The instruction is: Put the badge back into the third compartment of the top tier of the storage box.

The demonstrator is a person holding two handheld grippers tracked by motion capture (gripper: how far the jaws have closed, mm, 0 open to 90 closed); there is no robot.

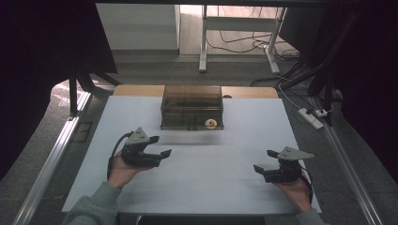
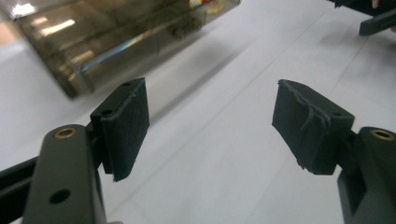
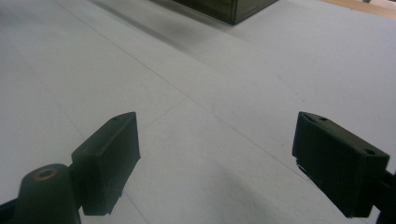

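Pale matte tabletop [image 1: 197, 173] spreads under my two hands, a faint seam crossing it. At its far middle sits the box [image 1: 192, 107], smoky translucent plastic, rectangular with a flat glossy lid and a small orange round sticker [image 1: 210, 123] low on its near wall; its long axis runs left to right. My left gripper [image 1: 160, 146] and right gripper [image 1: 265, 160] both stand parted, grasping nothing, well short of the box.

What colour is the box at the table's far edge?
Smoky translucent brown box, clearest in the high view.
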